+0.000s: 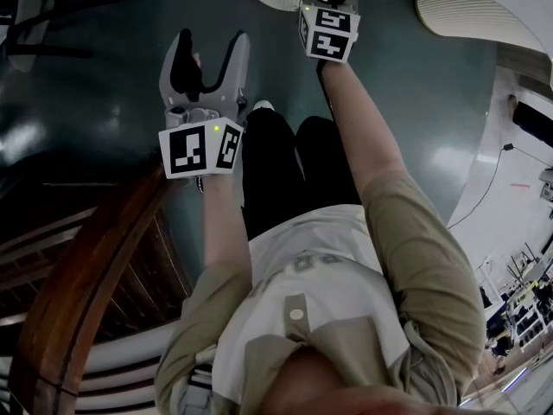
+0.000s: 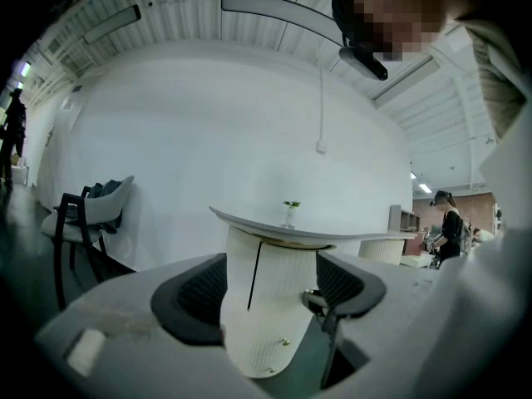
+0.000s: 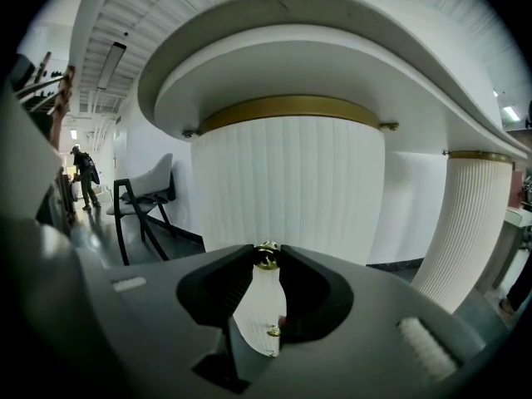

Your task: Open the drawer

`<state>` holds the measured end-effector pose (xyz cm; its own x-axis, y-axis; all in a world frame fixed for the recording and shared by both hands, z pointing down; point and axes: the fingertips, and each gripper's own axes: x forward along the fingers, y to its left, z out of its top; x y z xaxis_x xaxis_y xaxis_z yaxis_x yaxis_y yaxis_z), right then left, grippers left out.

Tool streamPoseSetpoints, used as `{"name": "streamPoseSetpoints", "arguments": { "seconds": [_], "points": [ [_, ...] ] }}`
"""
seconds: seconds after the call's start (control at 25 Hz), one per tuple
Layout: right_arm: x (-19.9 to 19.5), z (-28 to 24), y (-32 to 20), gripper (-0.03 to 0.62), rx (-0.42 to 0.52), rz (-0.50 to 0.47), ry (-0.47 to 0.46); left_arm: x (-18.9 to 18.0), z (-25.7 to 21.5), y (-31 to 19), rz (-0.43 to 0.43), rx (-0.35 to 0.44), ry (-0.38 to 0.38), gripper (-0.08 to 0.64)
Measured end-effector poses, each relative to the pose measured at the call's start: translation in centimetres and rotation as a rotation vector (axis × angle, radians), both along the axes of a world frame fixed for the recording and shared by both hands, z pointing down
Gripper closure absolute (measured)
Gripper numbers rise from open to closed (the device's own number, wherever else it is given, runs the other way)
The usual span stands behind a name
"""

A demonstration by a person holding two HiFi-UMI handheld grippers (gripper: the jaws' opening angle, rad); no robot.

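A dark, glossy floor (image 1: 95, 93) spreads under the standing person. A broad white curved tabletop (image 3: 332, 40) overhangs a white ribbed pedestal (image 3: 291, 181), with a gold band where the two meet. Off to the left, near the wall, stands a chair (image 3: 148, 191) with a pale seat and dark legs.

The left gripper (image 1: 212, 46) is held well back from the pedestal. Its jaws stand wide apart with nothing between them, and its own view shows only the distant pedestal through the gap. The right gripper (image 3: 266, 264) reaches right up to the pedestal front, below the tabletop's overhanging edge.

The drawer (image 3: 262, 293) is part of that ribbed front. Its outline cannot be told apart from the ribbing. The right jaws are drawn in at their tips and clamped on its small gold knob (image 3: 267, 254). A lower knob (image 3: 273, 332) shows further down the same front, in the gap between the jaws. A tiny plant (image 2: 290, 210) stands on the tabletop.
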<state>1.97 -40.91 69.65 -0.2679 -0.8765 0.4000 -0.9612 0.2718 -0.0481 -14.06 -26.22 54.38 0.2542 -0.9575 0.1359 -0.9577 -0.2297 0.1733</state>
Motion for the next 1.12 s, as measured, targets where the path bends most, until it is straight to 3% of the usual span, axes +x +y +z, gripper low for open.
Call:
{"name": "streamPoseSetpoints", "arguments": {
  "seconds": [0.28, 0.76, 1.12],
  "points": [
    [0.3, 0.0, 2.8, 0.488, 0.002, -0.022, 0.002, 0.3, -0.4, 0.1, -0.001, -0.004, -0.005, 0.213],
    [0.9, 1.2, 7.1, 0.488, -0.081, -0.020, 0.048, 1.4, -3.1, 1.2, 0.033, -0.004, -0.051, 0.213],
    [1.0, 1.1, 10.2, 0.488, -0.105, -0.041, 0.051, 2.4, -5.6, 2.4, 0.039, 0.024, -0.016, 0.213]
  ]
}}
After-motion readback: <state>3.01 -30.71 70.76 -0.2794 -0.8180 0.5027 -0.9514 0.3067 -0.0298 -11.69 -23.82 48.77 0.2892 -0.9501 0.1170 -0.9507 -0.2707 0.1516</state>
